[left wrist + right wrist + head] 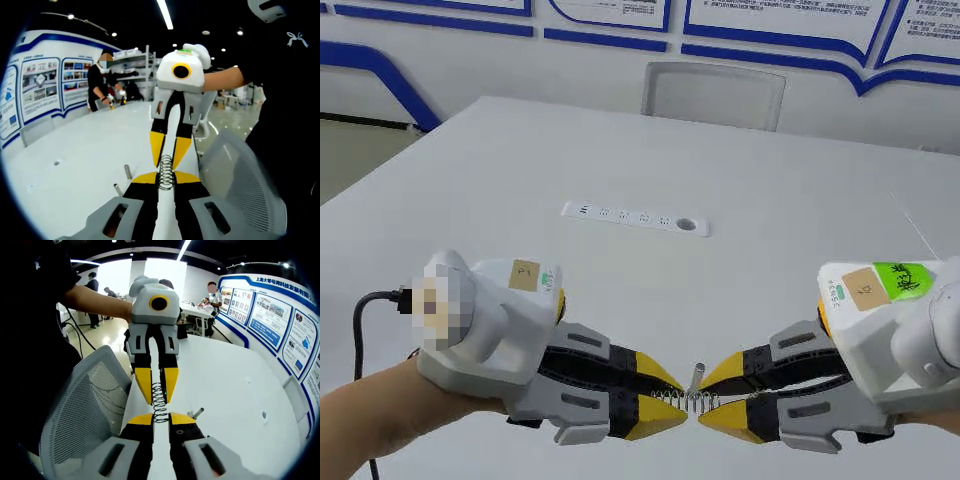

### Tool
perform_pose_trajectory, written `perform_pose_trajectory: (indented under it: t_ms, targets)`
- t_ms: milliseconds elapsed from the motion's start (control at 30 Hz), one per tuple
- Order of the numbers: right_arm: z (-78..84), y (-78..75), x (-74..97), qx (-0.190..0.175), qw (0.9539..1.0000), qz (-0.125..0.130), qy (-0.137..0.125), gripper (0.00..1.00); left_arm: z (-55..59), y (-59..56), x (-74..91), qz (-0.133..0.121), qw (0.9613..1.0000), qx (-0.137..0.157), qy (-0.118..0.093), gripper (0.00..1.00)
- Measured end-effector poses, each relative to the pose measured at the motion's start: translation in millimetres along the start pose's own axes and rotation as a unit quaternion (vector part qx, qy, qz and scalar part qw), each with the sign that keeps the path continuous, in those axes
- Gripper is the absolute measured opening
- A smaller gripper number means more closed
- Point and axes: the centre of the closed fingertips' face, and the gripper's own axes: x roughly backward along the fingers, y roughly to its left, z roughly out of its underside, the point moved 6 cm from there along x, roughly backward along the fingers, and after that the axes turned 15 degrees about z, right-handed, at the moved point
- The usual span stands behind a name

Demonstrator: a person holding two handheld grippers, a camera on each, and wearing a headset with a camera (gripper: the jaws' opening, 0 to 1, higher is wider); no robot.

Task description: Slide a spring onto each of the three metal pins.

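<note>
Spring (166,172) held off the table (520,200), stretched level between the two grippers, one end in each. Left gripper (675,403) comes in from the left of the head view. Its yellow-tipped jaws are clenched on the spring's left end. Right gripper (708,402), with a green label on its body, comes in from the right and its jaws pinch the other end. The two sets of tips point straight at each other, nearly touching, low over the near edge of the table.

Pin (696,375) stands on the table just behind the spring, between the two sets of tips. It looks short, grey and bare. In the left gripper view two pins (127,171) stand upright on the tabletop, left of the jaws and close together. Both are bare. In the right gripper view one pin shows just right of the jaws; it looks tilted, which may be the lens.

White power strip (635,217) lies flat mid-table, well apart from the grippers. Grey chair (715,95) is at the far edge. Mesh chair back (90,400) is beside the near edge. A person (102,80) is at another table in the background.
</note>
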Motion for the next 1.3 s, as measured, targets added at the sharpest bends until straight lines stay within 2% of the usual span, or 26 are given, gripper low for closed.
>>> perform_pose_trajectory:
  t_ms: [167,300,433,500,600,767,1033,1133,1300]
  targets:
    - [-0.3,1.6,1.3,-0.005,1.0000,-0.006,0.000,0.11,1.8,-0.5,-1.0,0.003,1.0000,-0.002,0.007,0.10]
    - [-2.7,-1.0,4.8,-0.013,0.9999,-0.007,-0.008,0.11,-0.3,0.4,0.1,0.002,1.0000,-0.001,0.000,0.10]
    - [-8.9,-4.2,9.1,-0.042,0.9985,-0.014,-0.033,0.11,-0.3,1.7,0.9,0.001,1.0000,-0.002,0.000,0.10]
    - [-15.2,-5.5,9.9,-0.063,0.9964,-0.014,-0.054,0.11,2.8,2.0,-0.2,-0.001,0.9997,-0.014,0.018,0.10]
    - [-14.9,-4.5,7.4,-0.052,0.9975,-0.012,-0.046,0.11,3.0,2.4,-0.5,-0.006,0.9995,-0.021,0.025,0.10]
    - [-14.2,-2.5,3.1,-0.060,0.9969,-0.014,-0.048,0.11,6.7,2.5,1.1,-0.003,0.9993,-0.019,0.031,0.10]
    - [-13.4,-2.4,0.6,-0.078,0.9952,-0.020,-0.055,0.12,8.0,3.7,0.1,-0.003,0.9995,-0.017,0.028,0.10]
    - [-12.3,-2.4,-0.7,-0.075,0.9956,-0.018,-0.053,0.11,10.5,5.5,-2.1,-0.002,0.9992,-0.016,0.035,0.10]
    - [-13.6,-4.3,-0.1,-0.080,0.9948,-0.014,-0.061,0.11,11.4,6.7,-2.7,-0.004,0.9995,-0.012,0.028,0.10]
